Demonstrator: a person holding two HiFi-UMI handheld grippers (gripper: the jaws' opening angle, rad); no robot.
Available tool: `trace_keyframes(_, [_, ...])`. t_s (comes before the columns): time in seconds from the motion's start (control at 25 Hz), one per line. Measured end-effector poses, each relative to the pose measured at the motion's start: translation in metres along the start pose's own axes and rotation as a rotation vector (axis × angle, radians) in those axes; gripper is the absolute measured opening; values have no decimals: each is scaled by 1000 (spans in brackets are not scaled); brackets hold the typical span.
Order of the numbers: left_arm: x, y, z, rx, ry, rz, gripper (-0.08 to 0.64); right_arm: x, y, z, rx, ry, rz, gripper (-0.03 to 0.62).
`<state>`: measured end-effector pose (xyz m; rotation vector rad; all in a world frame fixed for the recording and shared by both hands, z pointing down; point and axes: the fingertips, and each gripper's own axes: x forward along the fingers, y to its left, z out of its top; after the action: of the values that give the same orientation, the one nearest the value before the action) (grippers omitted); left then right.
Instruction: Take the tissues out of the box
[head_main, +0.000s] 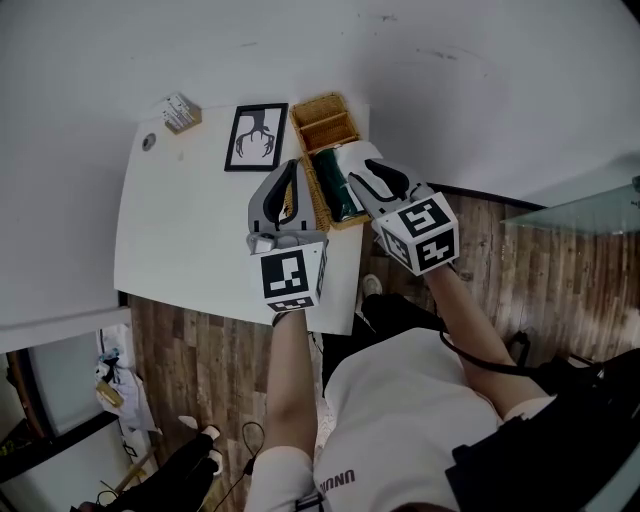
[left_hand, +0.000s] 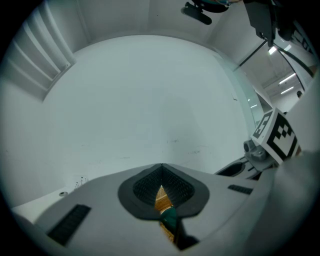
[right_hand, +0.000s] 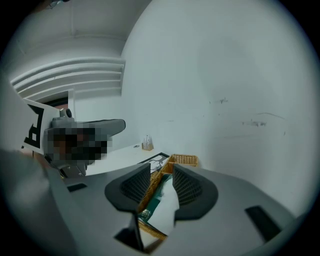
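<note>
Head view — tissue at right claw

woven wicker basket, thin paper tissue, matt white table

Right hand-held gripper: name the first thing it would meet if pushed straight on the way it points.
Probably the white tissue standing up from the green box in the wicker basket; it shows between the open jaws of the right hand-held gripper, though depth is unclear.
</note>
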<state>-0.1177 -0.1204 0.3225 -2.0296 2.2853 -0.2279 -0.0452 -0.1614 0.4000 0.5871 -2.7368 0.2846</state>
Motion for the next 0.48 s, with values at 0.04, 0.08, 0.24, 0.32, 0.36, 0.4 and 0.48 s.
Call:
trace_keyframes(0.04, [2, 2, -3, -6, 6, -3, 11, 3, 0, -2, 3, 9, -8, 141])
trace_keyframes(0.08, [3, 3, -6, -14, 13, -7, 11, 6, -1, -5, 5, 21, -20, 149])
trace_keyframes(0.24, [12, 7, -19, -31, 36, -54, 11, 20, -6, -17, 28, 68, -76, 181])
trace_keyframes(0.32, [17, 7, -29, -29, 55, -96, 11, 27, -7, -22, 44, 91, -98, 195])
trace_keyframes(0.36, [20, 7, -34, -30, 64, -116, 11, 30, -7, -25, 47, 106, -107, 200])
trace_keyframes(0.4, [22, 7, -38, -33, 71, -132, 11, 33, -8, -28, 49, 122, -115, 206])
trace_keyframes(0.48, [26, 9, -45, -44, 81, -156, 11, 39, -8, -34, 57, 150, -130, 216])
